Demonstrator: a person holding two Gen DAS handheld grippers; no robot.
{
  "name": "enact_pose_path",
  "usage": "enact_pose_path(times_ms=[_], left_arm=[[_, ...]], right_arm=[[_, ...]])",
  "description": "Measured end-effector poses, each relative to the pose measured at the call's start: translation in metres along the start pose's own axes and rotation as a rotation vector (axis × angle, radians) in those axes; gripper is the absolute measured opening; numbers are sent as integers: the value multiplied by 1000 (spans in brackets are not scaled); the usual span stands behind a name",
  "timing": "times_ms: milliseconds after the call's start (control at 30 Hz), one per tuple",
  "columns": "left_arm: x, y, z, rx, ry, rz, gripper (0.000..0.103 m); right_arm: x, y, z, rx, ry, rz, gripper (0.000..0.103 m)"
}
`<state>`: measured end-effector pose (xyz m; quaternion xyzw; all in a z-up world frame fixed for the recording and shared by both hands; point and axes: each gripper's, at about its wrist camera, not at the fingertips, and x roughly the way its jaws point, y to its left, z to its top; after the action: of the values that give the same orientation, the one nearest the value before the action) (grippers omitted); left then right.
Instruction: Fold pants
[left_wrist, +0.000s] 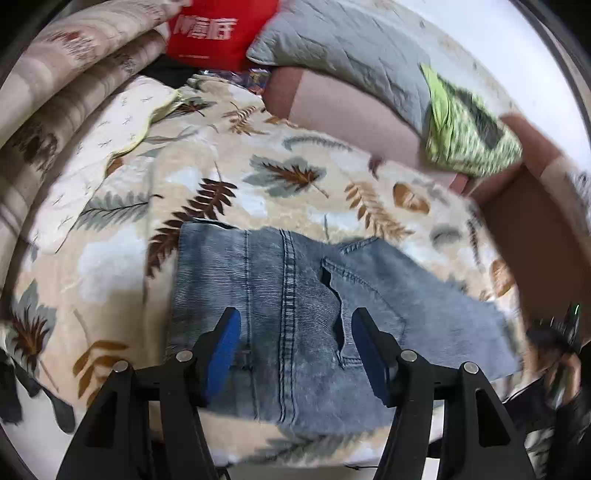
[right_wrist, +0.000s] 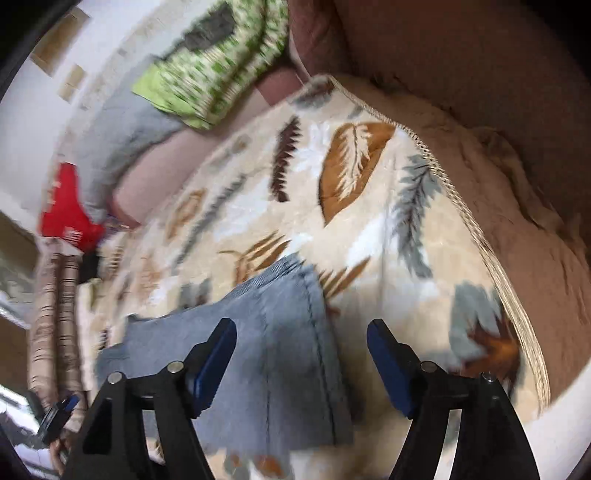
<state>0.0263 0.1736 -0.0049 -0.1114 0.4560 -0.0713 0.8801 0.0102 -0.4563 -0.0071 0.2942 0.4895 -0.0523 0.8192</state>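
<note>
Faded blue denim pants (left_wrist: 295, 295) lie folded flat on a leaf-print blanket (left_wrist: 207, 177), back pocket and centre seam facing up. My left gripper (left_wrist: 293, 321) hangs just above the near part of the pants, jaws apart, blue pads (left_wrist: 221, 350) clear of the cloth. In the right wrist view the same pants (right_wrist: 273, 350) show as a blurred grey-blue slab. My right gripper (right_wrist: 301, 332) stands open over their right edge, with nothing pinched between its pads.
A pinkish sofa back (left_wrist: 332, 107) carries a grey quilted pillow (left_wrist: 343, 40), a green patterned cloth (left_wrist: 465, 129) and a red bag (left_wrist: 218, 33). Striped bedding (left_wrist: 55, 85) is piled at the left. The blanket's braided hem (right_wrist: 480, 229) runs along a brown cushion (right_wrist: 535, 221).
</note>
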Motion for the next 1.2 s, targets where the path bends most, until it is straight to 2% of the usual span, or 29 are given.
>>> enact_pose_path(times_ms=[100, 133, 167, 200, 233, 300, 400, 433, 533, 567, 700, 800, 867, 900, 933, 967, 1000, 1033, 1067, 1100, 1133, 1200], left_arm=[[30, 6, -10, 24, 41, 135, 63], [42, 13, -16, 10, 71, 190, 63], [53, 26, -22, -24, 99, 216, 63], [57, 34, -25, -48, 90, 191, 65], [55, 38, -27, -57, 59, 166, 65], [52, 39, -29, -35, 47, 168, 65], [54, 39, -29, -27, 41, 180, 66], [55, 40, -29, -25, 35, 185, 67], [56, 40, -29, -32, 32, 188, 68], [56, 41, -29, -33, 31, 185, 68], [56, 41, -29, -29, 28, 185, 68], [53, 40, -28, -40, 27, 192, 68], [48, 38, -27, -46, 19, 201, 68], [45, 37, -26, -49, 15, 206, 68], [38, 34, -24, -61, 2, 210, 68], [31, 30, -22, -69, -20, 196, 68], [25, 27, -21, -71, -39, 179, 68], [17, 20, -19, -66, -64, 154, 68], [10, 12, -17, -48, -91, 132, 68], [6, 2, -15, -18, -114, 121, 71], [6, -2, -15, -1, -122, 127, 74], [22, -7, -16, 48, -99, 202, 76]], right_arm=[[40, 2, 15, -5, 68, -36, 76], [50, 4, 16, -20, 102, -32, 64], [61, 11, 16, -55, 133, -32, 46], [66, 19, 12, -112, 151, -73, 17], [66, 27, 11, -160, 139, -121, 15], [54, 43, 12, -223, 92, -141, 13], [36, 54, 19, -290, -42, -233, 12], [40, 50, 18, -285, -48, -258, 12], [73, 29, 14, -265, 64, -292, 13], [71, 22, 12, -230, 59, -284, 13], [27, 24, 5, -186, -72, -260, 14], [-10, 41, -11, -180, -109, -104, 16], [-13, 56, -24, -180, -55, 64, 26], [-7, 61, -31, -185, 8, 161, 43], [0, 63, -36, -192, 43, 189, 66], [15, 63, -41, -205, 79, 174, 76], [29, 61, -43, -213, 109, 141, 80], [55, 51, -45, -203, 165, 41, 75], [68, 41, -46, -172, 171, 2, 75], [64, 43, -45, -158, 131, 7, 76], [57, 52, -42, -158, 123, -9, 76], [46, 75, -36, -219, 121, -27, 76]])
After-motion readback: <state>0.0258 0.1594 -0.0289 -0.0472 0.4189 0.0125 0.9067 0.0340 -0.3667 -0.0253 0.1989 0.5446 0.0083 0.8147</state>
